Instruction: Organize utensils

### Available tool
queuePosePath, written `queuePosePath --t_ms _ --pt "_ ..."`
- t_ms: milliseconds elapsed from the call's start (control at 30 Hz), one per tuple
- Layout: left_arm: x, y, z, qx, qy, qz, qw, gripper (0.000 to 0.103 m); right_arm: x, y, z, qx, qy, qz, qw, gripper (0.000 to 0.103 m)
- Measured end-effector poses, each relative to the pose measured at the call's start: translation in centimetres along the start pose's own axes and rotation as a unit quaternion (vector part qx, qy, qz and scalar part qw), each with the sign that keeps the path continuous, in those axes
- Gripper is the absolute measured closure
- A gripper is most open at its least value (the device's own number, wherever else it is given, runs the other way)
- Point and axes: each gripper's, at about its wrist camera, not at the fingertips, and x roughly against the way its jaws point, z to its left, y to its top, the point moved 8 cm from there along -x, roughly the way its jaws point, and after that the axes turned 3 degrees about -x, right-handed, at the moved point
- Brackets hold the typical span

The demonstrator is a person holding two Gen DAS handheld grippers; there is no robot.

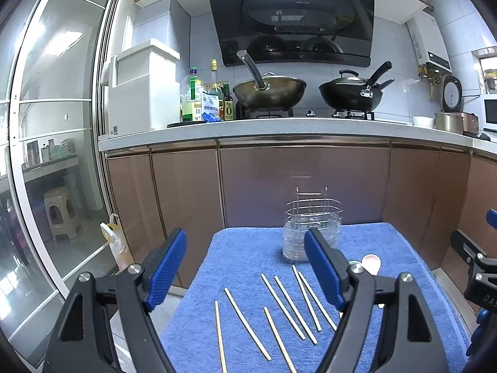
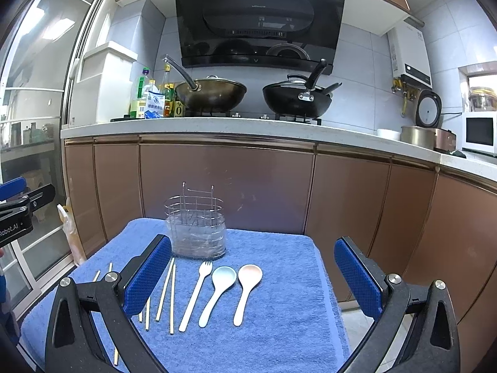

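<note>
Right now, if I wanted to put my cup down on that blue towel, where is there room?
Bare blue towel lies right of the pink spoon, out to the towel's right edge, and behind it, right of the wire holder. The left half is crowded with chopsticks; the fork and blue spoon fill the middle.

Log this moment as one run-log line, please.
phase: pre-grasp | left gripper: open | right gripper: open | chopsticks, fork, spoons: on towel | holder: empty

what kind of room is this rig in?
A home kitchen, almost certainly: a range hood over two woks on a gas hob, with oil bottles on the counter. Utensils lie on a blue towel in front.
</note>
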Motion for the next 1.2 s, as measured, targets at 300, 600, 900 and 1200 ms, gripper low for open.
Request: queuePosePath --t_ms 300,600,900,1200 --pt "-0.7 -0.3 0.3 0.008 0.003 0.017 0.9998 0.026 0.2 0.1 0.3 0.003 0.003 -0.012 1.0 0.0" --pt "-1.6 -0.8 0.1 0.007 -0.002 0.033 0.9994 0.026 -0.8 -0.3 0.4 -0.001 0.019 0.005 1.0 0.0" --pt "-3.4 -0.9 0.1 -0.001 0.001 0.05 0.9987 0.026 -2.6 -1.1 0.5 -0.005 0.036 0.032 0.999 0.0" --pt "-4.8 -0.7 1.8 0.022 0.015 0.064 0.9976 0.026 -3.7 -1.0 0.5 0.001 0.044 0.029 0.999 0.0"
